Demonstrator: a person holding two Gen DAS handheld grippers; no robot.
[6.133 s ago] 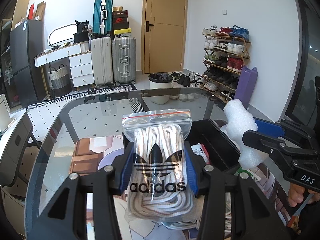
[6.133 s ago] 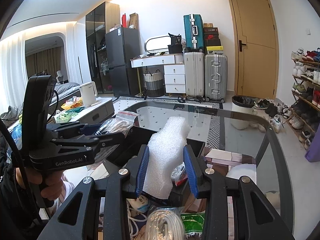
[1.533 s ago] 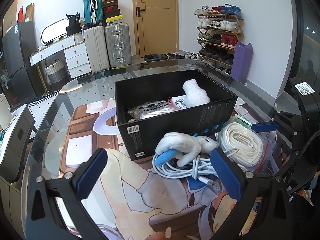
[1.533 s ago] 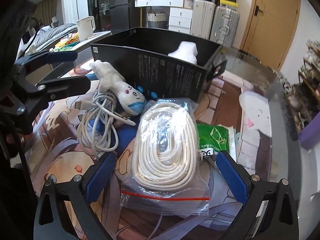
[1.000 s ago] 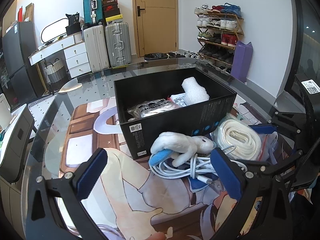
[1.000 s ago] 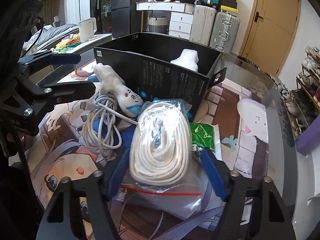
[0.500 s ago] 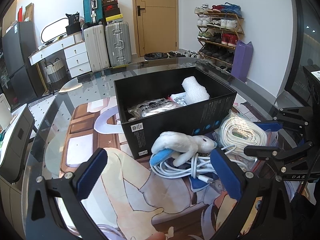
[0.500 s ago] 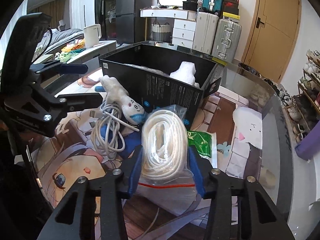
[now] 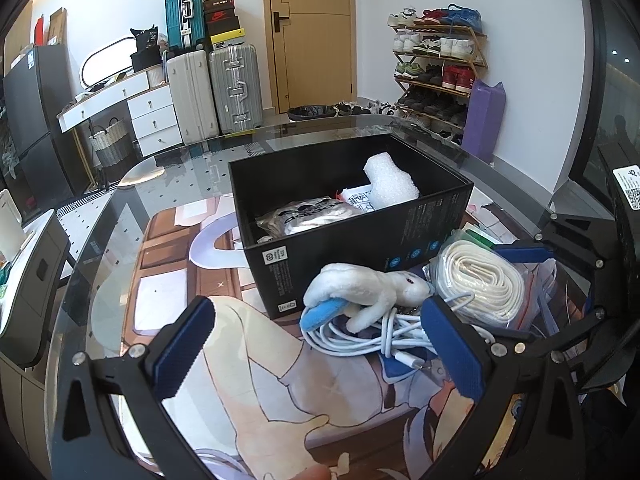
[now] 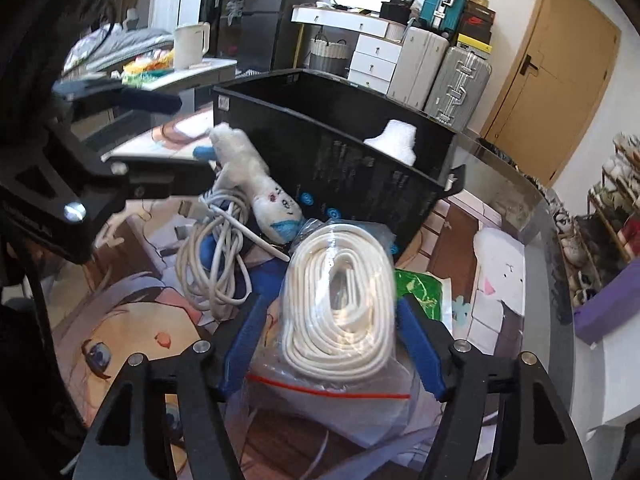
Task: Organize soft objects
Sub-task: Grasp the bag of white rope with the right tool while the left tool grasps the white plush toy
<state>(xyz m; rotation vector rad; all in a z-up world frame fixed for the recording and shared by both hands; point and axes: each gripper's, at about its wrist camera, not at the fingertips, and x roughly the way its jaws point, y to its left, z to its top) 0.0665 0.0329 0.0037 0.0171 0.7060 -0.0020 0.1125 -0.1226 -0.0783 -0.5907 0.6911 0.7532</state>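
Nearest, the right gripper (image 10: 330, 334) was seen pinching a clear zip bag of coiled white cord (image 10: 340, 300) between its blue pads, the coil's long axis running away from the camera toward the black box (image 10: 360, 168), the red zip seal at the near end. The left gripper (image 9: 316, 344) was held spread wide over the printed mat (image 9: 248, 360), nothing being between its pads. Just beyond it, a white plush toy (image 9: 368, 286) was laid across a bundle of white cable (image 9: 360, 332), its long axis roughly parallel to the box's near wall and its head turned toward the bagged cord. A green packet (image 10: 416, 286) was partly covered by the bag. The box stood open on the glass table (image 9: 120, 208); inside it a white foam piece (image 9: 390, 182) leaned in the far right corner, and a flat bag with black lettering (image 9: 308, 216) lay toward the left. Farther off, suitcases (image 9: 212, 92), a white drawer unit (image 9: 152, 116), a wooden door (image 9: 312, 32) and a shoe rack (image 9: 436, 64) were ranged along the white walls.
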